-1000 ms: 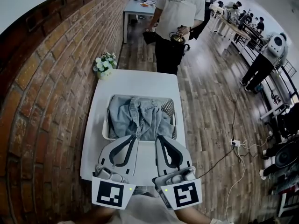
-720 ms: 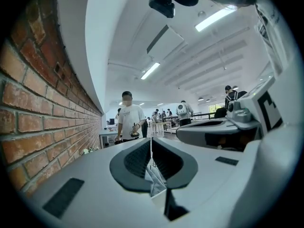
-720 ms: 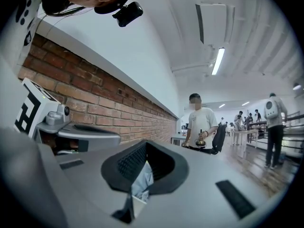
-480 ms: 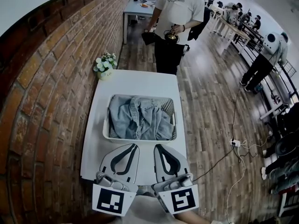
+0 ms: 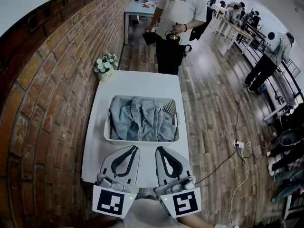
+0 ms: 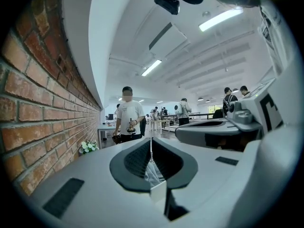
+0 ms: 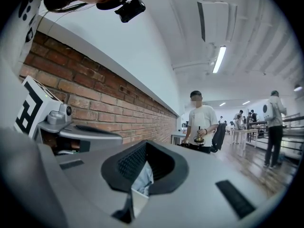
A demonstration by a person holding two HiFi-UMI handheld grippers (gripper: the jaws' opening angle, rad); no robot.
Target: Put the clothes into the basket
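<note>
A white basket (image 5: pixel 140 141) stands in the middle of the white table (image 5: pixel 137 83), filled with a crumpled blue denim garment (image 5: pixel 140 118). My left gripper (image 5: pixel 135 147) and right gripper (image 5: pixel 158 148) hover side by side just short of the basket's near rim. Both point at it, and both are shut with nothing between their jaws. In the left gripper view the left gripper (image 6: pixel 151 140) has its jaws together, and a strip of denim (image 6: pixel 153 173) shows through the gap behind the tips. The right gripper (image 7: pixel 145 144) looks the same in its own view, with denim (image 7: pixel 143 181) below it.
A brick wall (image 5: pixel 52 94) runs along the table's left side. A small pot of white flowers (image 5: pixel 106 65) sits at the far left corner. A person in a white shirt (image 5: pixel 179 13) stands past the table's far end. A cable (image 5: pixel 237 146) lies on the wooden floor to the right.
Both grippers have drawn back from over the basket's near rim and denim towards me; their tips now stand clear of the basket. The person beyond the table shifted slightly.
</note>
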